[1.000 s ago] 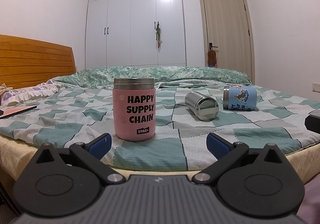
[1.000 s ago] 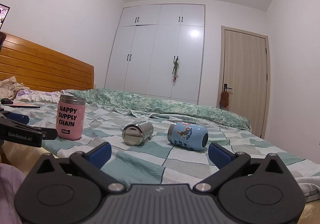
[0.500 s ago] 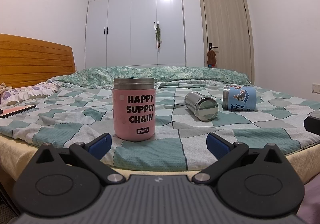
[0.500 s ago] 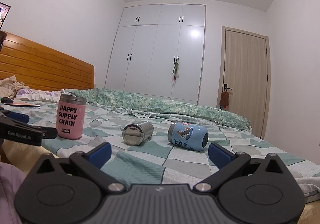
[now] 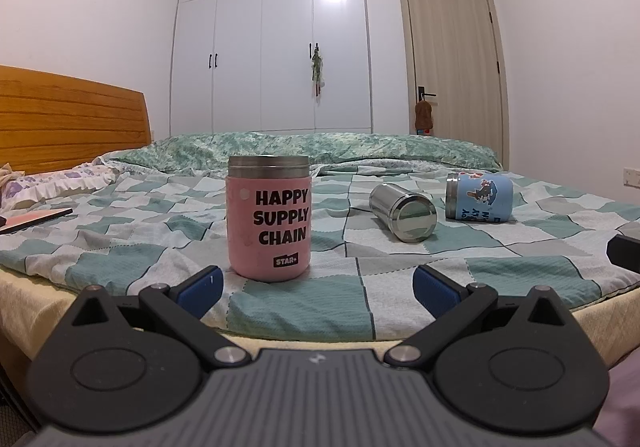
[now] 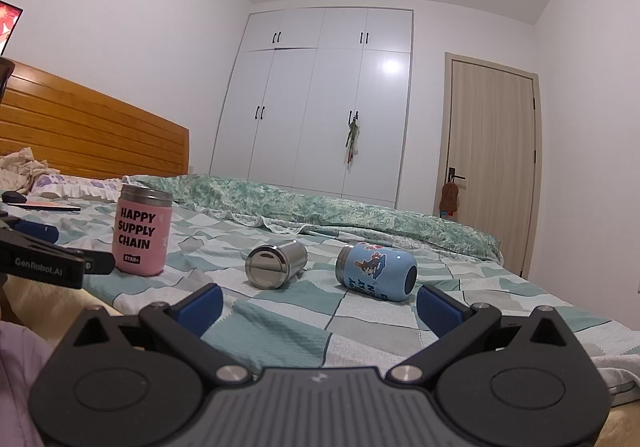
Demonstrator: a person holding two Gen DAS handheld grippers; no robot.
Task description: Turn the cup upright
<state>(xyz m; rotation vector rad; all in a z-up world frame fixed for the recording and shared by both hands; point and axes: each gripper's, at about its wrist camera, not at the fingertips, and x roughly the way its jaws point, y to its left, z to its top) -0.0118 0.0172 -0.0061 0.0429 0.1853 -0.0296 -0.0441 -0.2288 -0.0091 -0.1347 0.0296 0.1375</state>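
Note:
A pink cup (image 5: 269, 218) marked HAPPY SUPPLY CHAIN stands upright on the bed; it also shows in the right wrist view (image 6: 142, 234). A steel cup (image 5: 402, 212) lies on its side, seen again in the right wrist view (image 6: 276, 264). A blue cup (image 5: 479, 197) with a cartoon print lies on its side too, closest to the right gripper (image 6: 378, 276). My left gripper (image 5: 316, 285) is open and empty, just short of the pink cup. My right gripper (image 6: 318, 303) is open and empty, short of the steel and blue cups.
The cups rest on a green and white checked bedspread (image 5: 320, 299). A wooden headboard (image 5: 68, 123) is at the left, with a flat red item (image 5: 36, 217) near it. A white wardrobe (image 5: 272, 43) and a door (image 5: 454, 67) stand behind.
Both grippers stay open and the cups have not moved. The right wrist view has shifted a little, with the pink cup drifting slightly left.

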